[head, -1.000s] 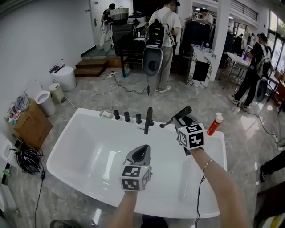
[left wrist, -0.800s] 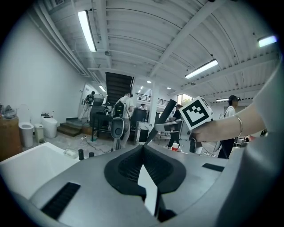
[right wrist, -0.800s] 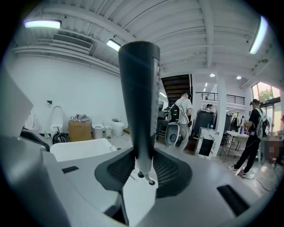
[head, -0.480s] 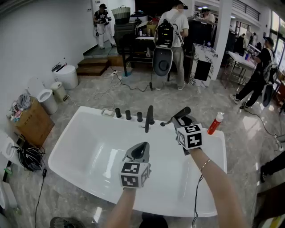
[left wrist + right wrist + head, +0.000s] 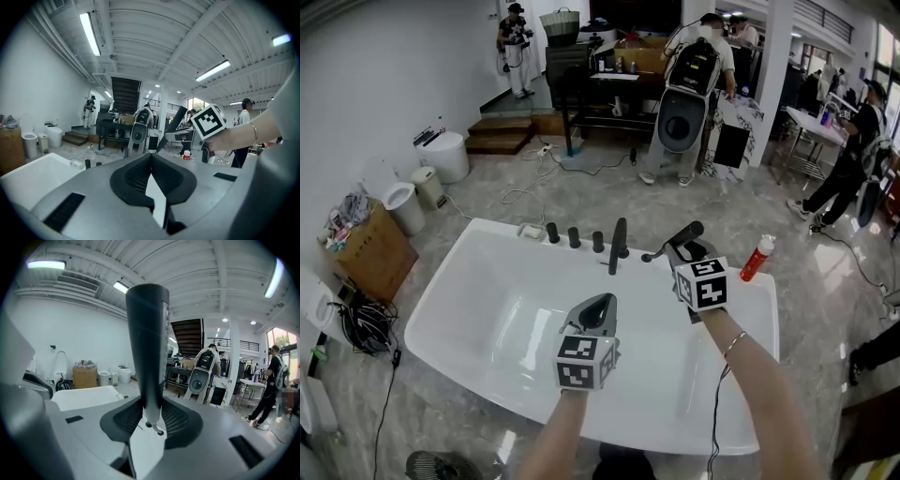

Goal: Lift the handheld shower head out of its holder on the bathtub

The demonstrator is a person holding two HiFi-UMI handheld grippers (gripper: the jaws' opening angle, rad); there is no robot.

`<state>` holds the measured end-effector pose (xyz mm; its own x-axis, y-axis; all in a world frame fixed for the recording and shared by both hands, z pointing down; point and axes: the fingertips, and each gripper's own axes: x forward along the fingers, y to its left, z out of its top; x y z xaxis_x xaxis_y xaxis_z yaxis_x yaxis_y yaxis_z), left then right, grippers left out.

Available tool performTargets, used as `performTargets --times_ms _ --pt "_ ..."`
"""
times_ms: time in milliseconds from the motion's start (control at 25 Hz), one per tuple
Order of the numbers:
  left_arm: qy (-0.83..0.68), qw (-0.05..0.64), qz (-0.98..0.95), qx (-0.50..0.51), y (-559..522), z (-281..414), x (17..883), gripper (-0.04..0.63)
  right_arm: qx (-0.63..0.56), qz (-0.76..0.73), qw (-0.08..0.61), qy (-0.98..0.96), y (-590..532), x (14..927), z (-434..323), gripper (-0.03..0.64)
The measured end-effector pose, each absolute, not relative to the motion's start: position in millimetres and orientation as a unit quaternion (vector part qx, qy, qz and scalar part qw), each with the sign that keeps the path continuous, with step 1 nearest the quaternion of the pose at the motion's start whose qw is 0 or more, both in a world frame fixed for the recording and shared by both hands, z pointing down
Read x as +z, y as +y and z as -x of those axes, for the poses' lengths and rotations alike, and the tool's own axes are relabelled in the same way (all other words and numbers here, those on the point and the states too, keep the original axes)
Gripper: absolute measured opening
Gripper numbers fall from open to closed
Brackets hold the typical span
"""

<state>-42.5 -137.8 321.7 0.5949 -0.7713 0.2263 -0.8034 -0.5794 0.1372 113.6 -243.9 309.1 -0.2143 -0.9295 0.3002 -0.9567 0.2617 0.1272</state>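
The black handheld shower head slants up over the far rim of the white bathtub, right of the black spout. My right gripper is shut on its handle. In the right gripper view the handle stands upright between the jaws, its lower end showing below them. Its holder is hidden behind the gripper. My left gripper hovers over the tub's middle, jaws together and nothing in them. From the left gripper view the shower head rises beside the right gripper's marker cube.
Three black knobs line the far rim left of the spout. A red bottle stands by the tub's far right corner. Cables, a cardboard box and toilets sit at left. People stand and walk beyond the tub.
Both grippers have held still, the right one keeping its grip on the shower head. The head view has shifted slightly, and the person with the backpack has walked to the right.
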Motion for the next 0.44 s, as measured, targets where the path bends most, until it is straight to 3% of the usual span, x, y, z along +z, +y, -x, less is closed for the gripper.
performTargets --times_ms 440 --pt "-0.444 0.105 -0.887 0.071 -137.1 36.8 321.5 0.02 0.046 -0.609 0.162 -0.775 -241.2 312.8 -122.0 0.13"
